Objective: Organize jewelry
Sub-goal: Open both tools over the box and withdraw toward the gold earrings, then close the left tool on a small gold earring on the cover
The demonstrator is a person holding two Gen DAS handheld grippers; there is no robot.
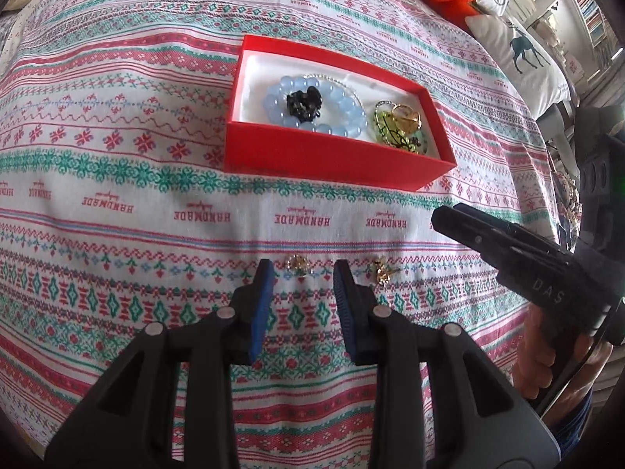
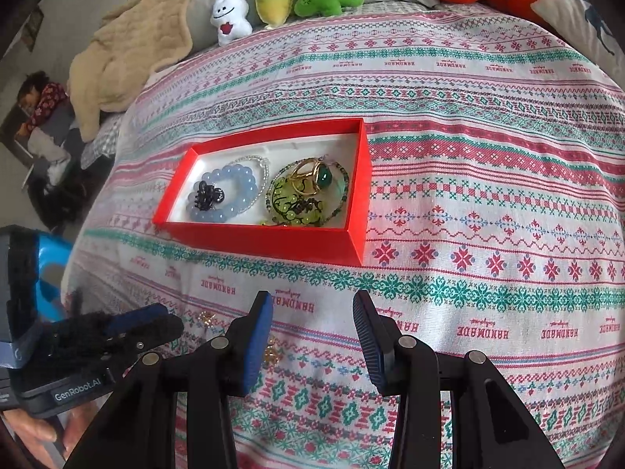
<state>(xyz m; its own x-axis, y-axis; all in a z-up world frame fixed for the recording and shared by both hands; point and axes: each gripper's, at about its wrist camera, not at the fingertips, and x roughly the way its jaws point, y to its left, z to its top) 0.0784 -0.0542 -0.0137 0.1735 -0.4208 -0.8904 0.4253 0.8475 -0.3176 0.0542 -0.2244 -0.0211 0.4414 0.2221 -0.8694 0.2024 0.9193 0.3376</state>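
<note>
blue ribbed pads of the left gripper (image 1: pixel 300 273) stood parted and empty, straddling a small gold openwork earring (image 1: pixel 297 265) that lay on the woven patterned cloth (image 1: pixel 117 203) just ahead between the tips. its twin gold earring (image 1: pixel 382 269) lay just right of the right-hand pad. the right gripper (image 2: pixel 312 308) also gaped, holding nothing (farther from the first earring). beyond both sat the red cardboard box (image 1: pixel 328 162) with beads and rings.

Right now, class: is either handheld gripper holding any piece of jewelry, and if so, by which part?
Nothing is held. The left gripper stands open over a small gold earring on the patterned cloth; the right gripper is open and empty.
</note>
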